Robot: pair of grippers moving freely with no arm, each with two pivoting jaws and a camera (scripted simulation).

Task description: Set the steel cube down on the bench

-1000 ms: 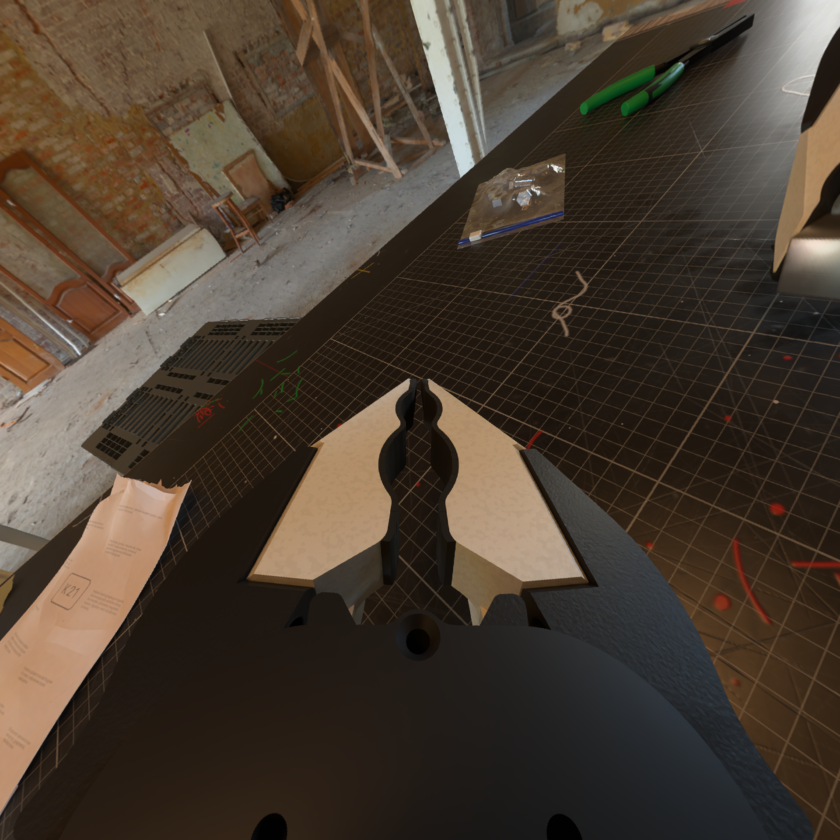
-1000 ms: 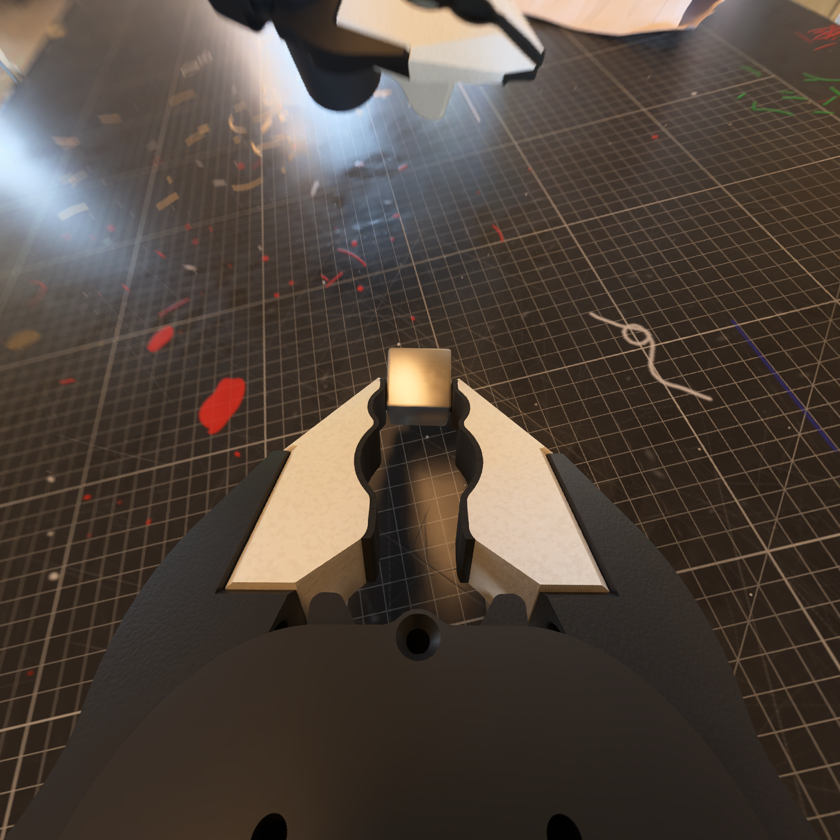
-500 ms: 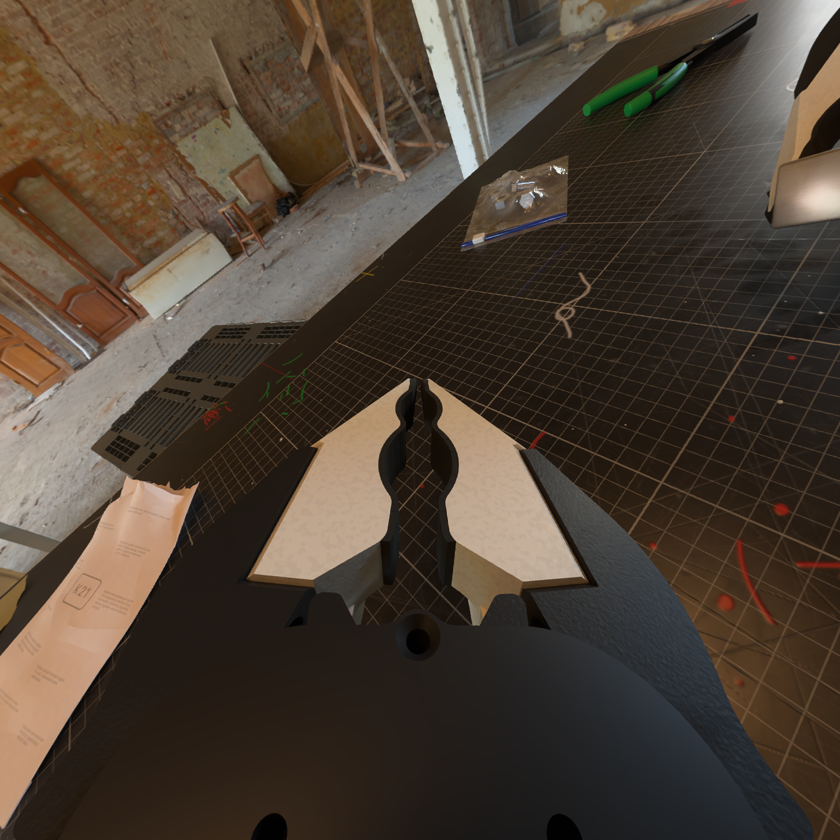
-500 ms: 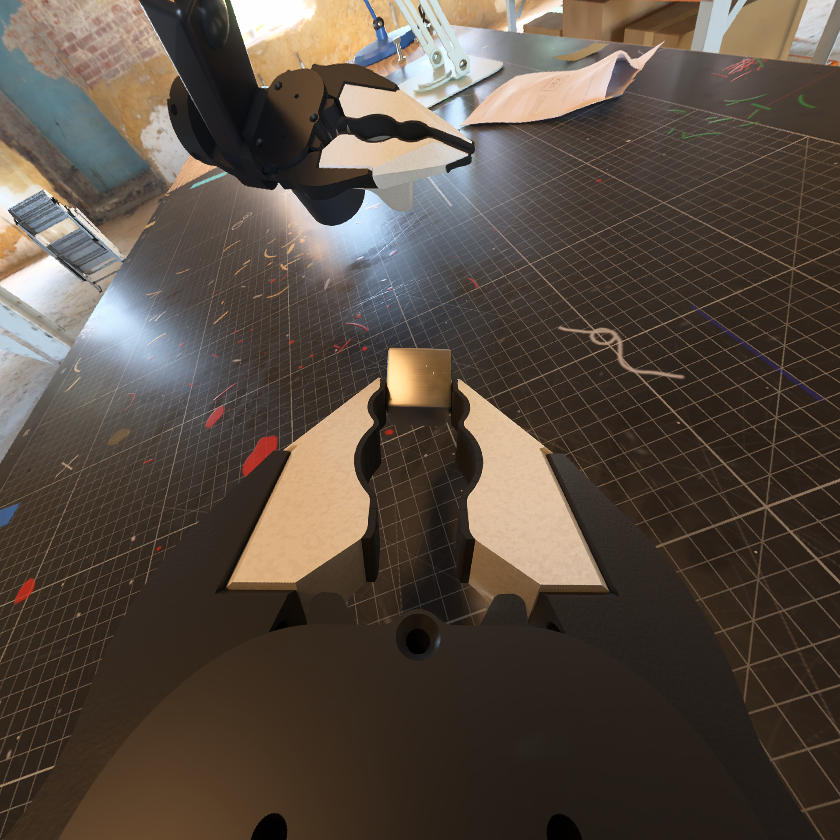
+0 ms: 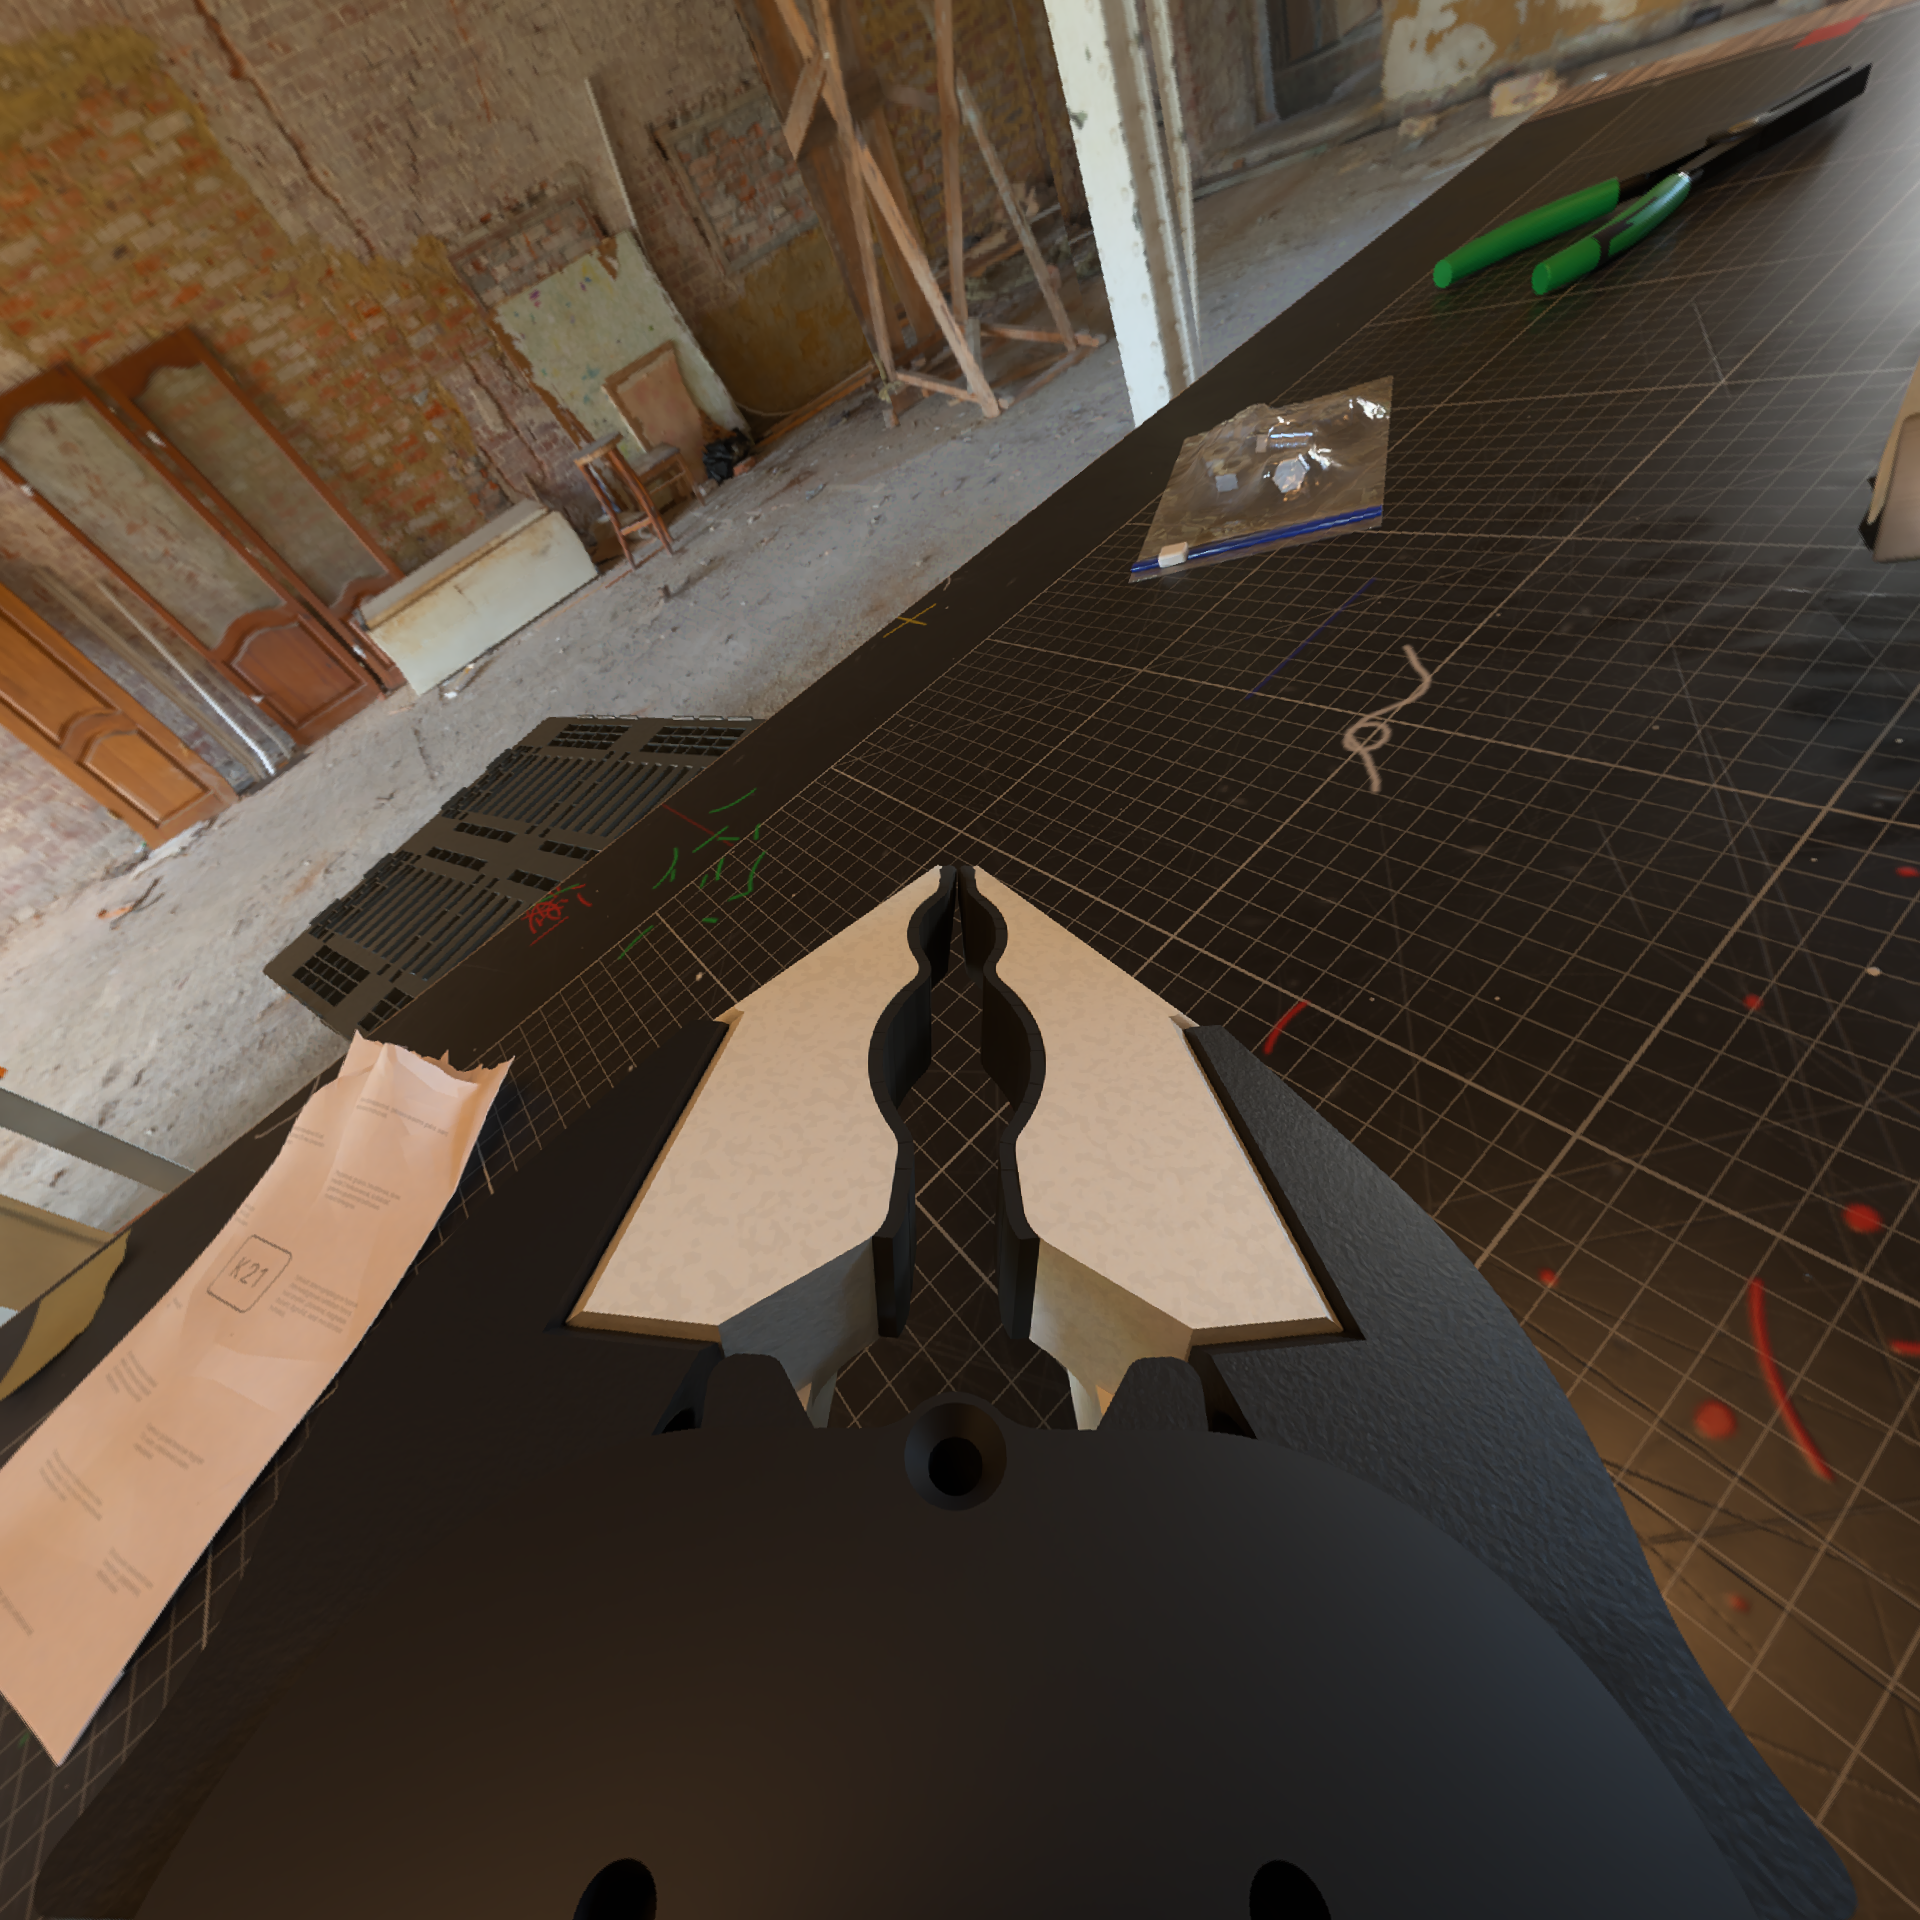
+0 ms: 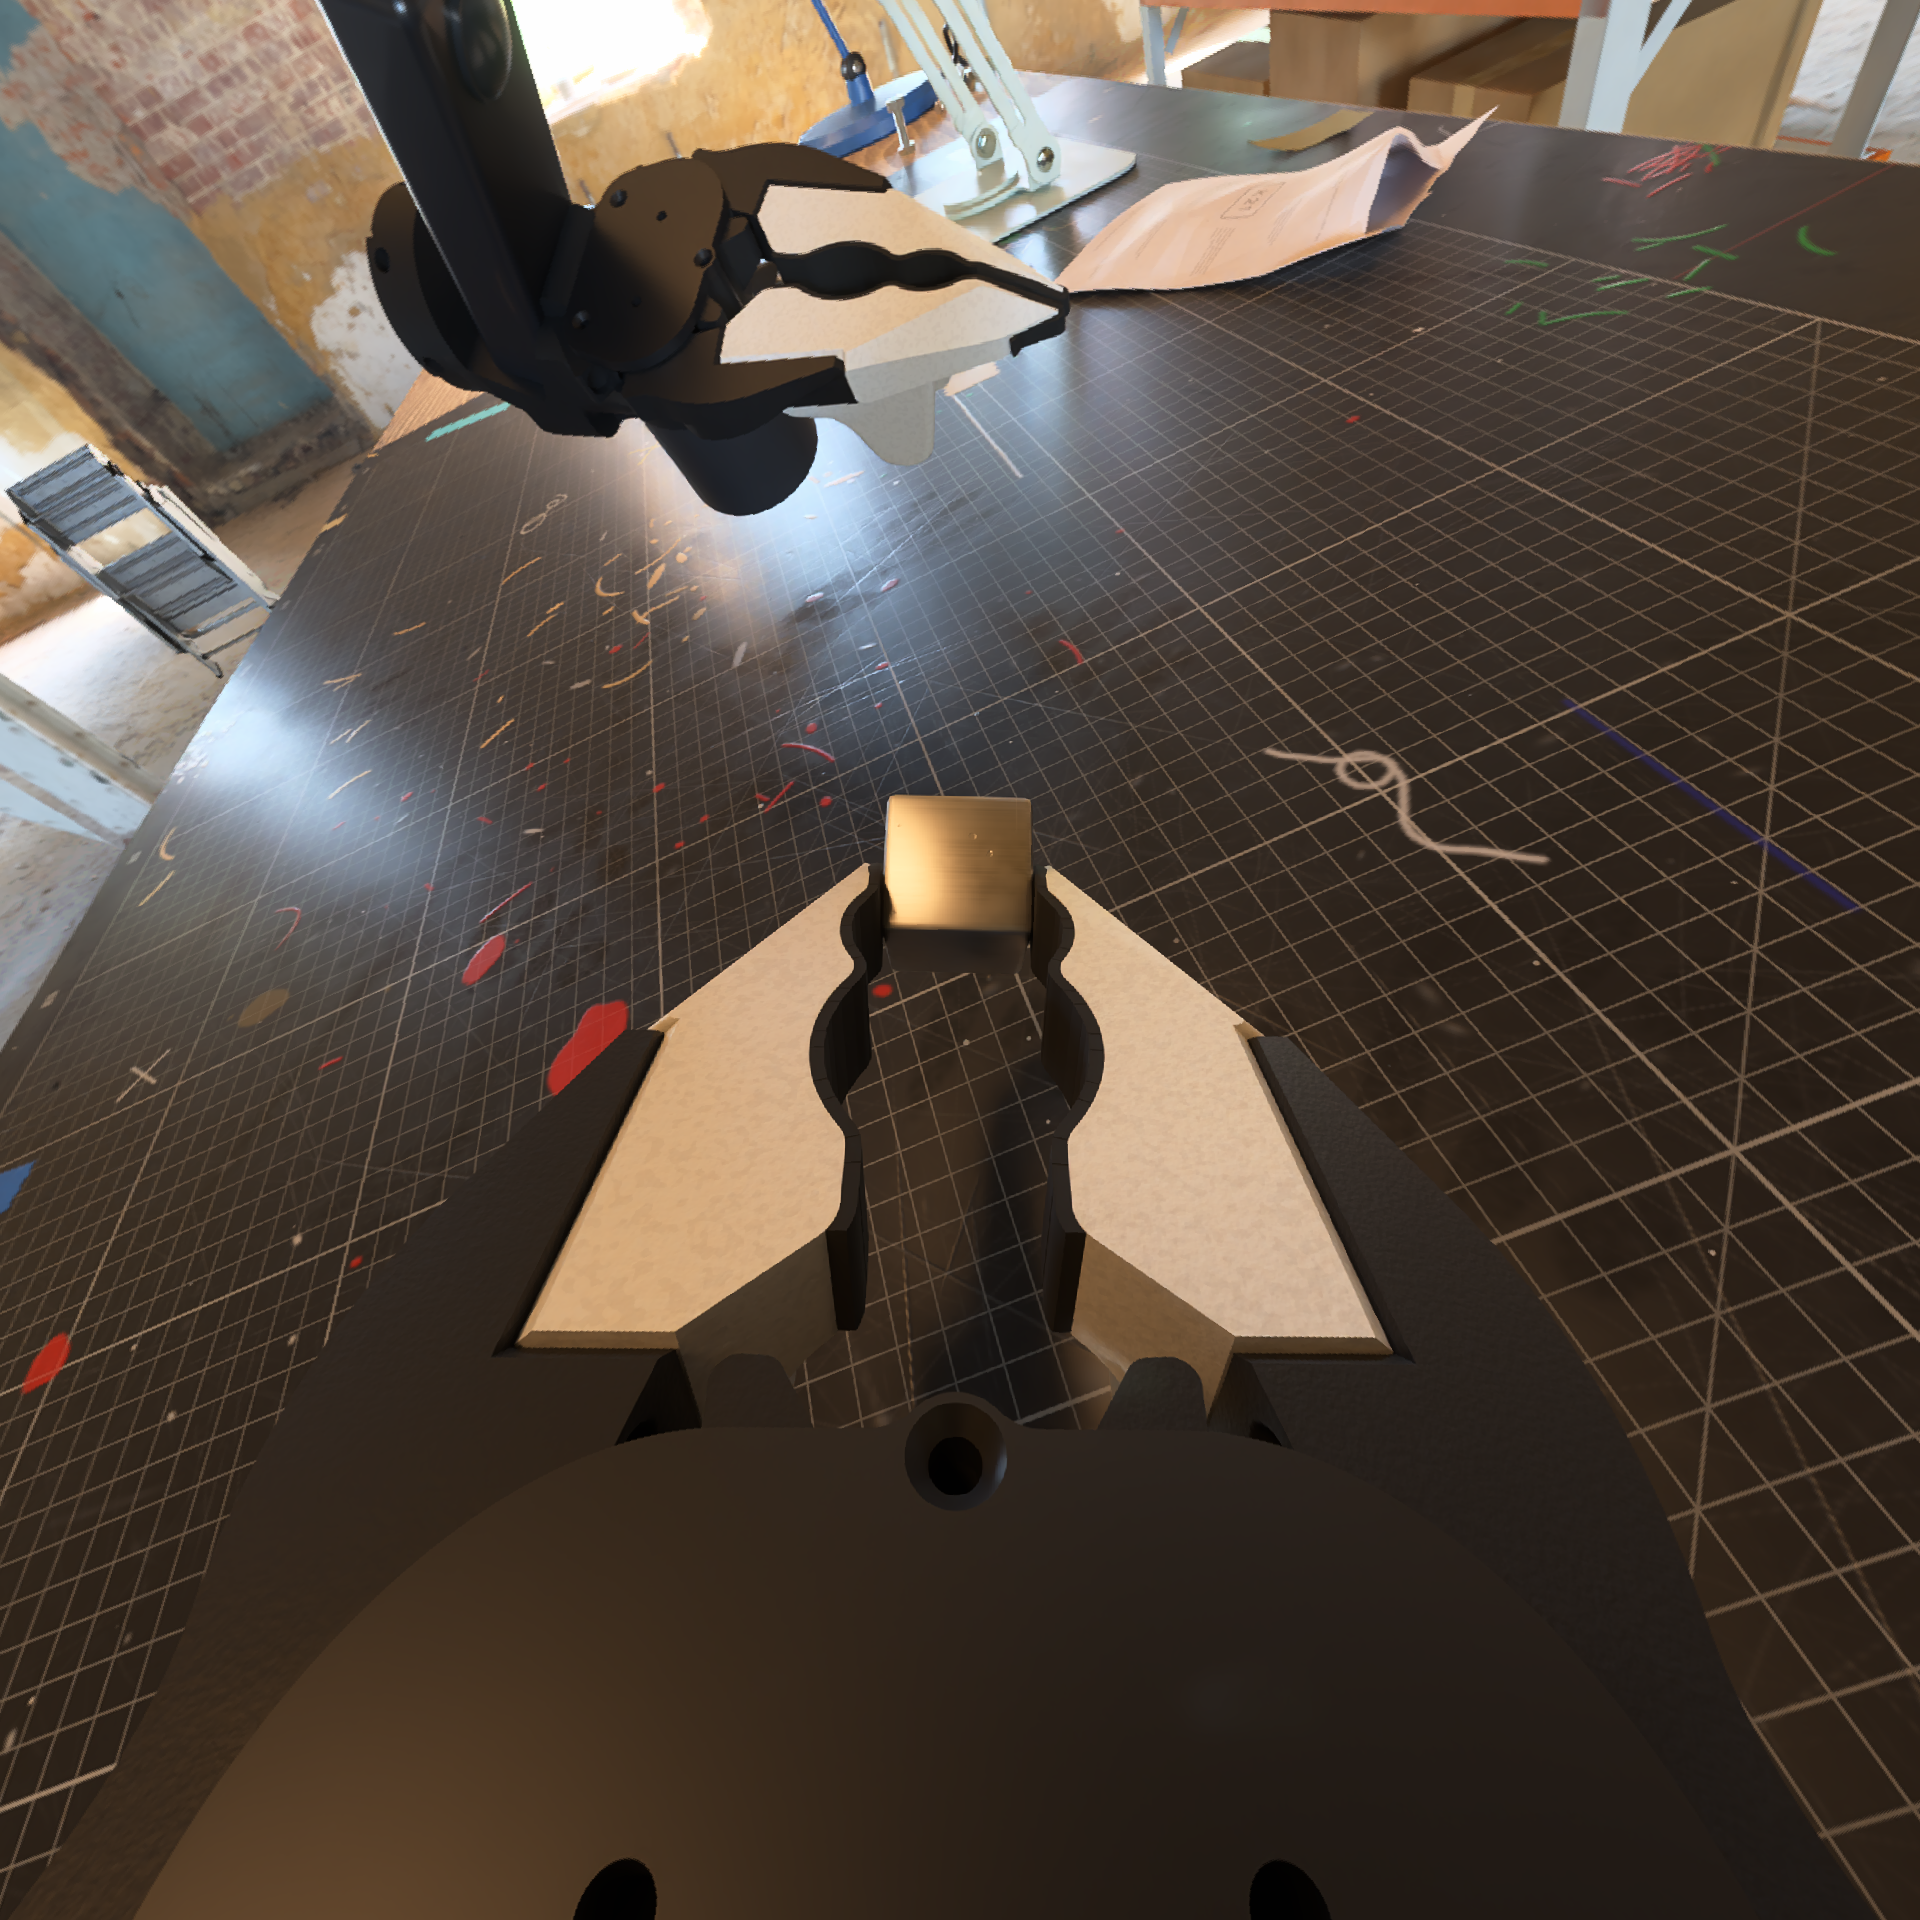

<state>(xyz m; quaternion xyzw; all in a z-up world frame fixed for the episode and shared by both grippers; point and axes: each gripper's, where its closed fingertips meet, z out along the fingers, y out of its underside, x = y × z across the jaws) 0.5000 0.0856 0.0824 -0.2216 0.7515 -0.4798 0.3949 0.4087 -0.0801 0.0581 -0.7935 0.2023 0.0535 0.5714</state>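
Steel cube [image 6: 958, 868] pinched between right gripper [image 6: 958, 883] fingers, only in right wrist view; left gripper [image 5: 957, 883] fingers pressed together.

The right tool [image 6: 957, 883] now tilts up from a steep downward look at the bench [image 6: 1455, 1039] to a flatter one, so the far bench edge, lamp base [image 6: 997, 156] and paper [image 6: 1268, 218] come into sight ahead. The left tool [image 6: 1039, 301], a second ago cut off at the top, shows whole, up and to the left. In the left wrist view, the right tool [image 5: 1896, 478] slips almost out at the right edge.
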